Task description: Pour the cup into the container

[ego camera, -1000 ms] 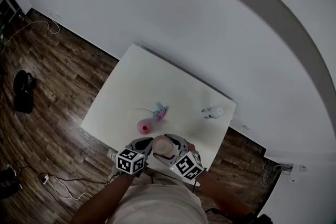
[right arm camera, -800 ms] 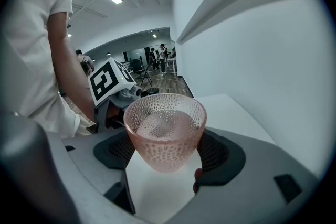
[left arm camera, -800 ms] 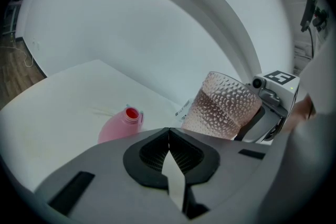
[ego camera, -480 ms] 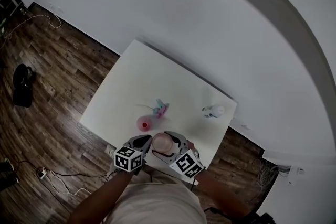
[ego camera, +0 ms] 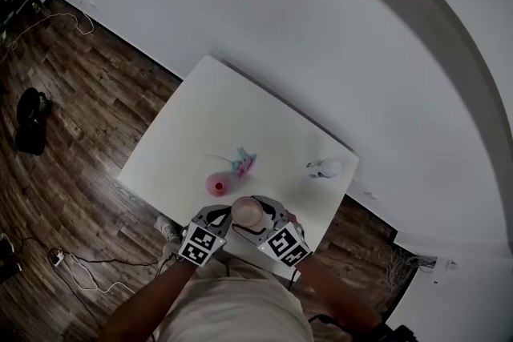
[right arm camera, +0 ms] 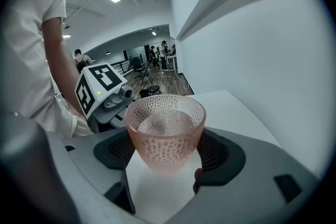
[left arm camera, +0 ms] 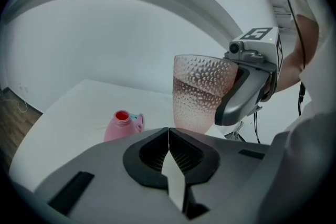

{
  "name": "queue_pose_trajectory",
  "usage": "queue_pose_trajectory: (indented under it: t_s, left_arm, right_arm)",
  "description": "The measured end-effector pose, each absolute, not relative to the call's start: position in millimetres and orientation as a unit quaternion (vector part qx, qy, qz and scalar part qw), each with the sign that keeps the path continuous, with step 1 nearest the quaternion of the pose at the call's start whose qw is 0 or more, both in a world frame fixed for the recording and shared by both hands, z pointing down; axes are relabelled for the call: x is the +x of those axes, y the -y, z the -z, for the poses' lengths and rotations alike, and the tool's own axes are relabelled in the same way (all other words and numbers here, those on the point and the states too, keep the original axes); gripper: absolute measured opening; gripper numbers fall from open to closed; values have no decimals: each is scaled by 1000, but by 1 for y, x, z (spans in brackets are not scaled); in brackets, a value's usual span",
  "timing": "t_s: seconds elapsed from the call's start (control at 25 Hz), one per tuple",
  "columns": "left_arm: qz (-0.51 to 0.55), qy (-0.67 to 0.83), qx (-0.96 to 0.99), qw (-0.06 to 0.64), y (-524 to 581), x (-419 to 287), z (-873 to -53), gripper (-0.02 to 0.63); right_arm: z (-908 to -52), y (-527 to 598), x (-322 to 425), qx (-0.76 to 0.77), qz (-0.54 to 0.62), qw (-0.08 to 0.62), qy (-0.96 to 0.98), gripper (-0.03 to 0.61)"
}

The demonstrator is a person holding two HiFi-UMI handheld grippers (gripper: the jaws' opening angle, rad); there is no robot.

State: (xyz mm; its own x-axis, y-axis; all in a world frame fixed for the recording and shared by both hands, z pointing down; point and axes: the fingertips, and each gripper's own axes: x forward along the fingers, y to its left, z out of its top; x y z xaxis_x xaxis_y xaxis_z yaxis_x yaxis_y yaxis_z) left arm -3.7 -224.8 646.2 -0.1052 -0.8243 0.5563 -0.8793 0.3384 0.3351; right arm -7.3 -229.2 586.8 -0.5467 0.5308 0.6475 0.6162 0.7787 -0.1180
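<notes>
The right tongs (right arm camera: pixel 165 157) are grasping a dimpled pink cup (right arm camera: pixel 166 131) — the pads are pressing on its sides, and it is standing upright, partly filled with clear liquid. The cup is hanging over the near edge of the white bench (ego camera: pixel 200 120). The left tongs (left arm camera: pixel 168 140) are clenched on nothing, pointing just beside the cup. A pink bottle (left arm camera: pixel 122 124) with an open mouth is standing near that same edge, left of the cup — a small teal-and-pink thing (ego camera: pixel 244 163) is lying just behind it. A small white thing (ego camera: pixel 325 169) is sitting near the right edge.
</notes>
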Motion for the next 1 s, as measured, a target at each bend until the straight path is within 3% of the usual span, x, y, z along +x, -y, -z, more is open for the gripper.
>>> queue_pose_trajectory:
  t_s: [0.68,1.0]
  left_arm:
    - [119,734,524,415,209,-15,-672,17]
    - [-65,716,611,332,209,16,-682,228]
  right_arm:
    - [-597,212,-11,-345,55,350,869,365]
    - [-589,212,-17,-340,38,345,874,365]
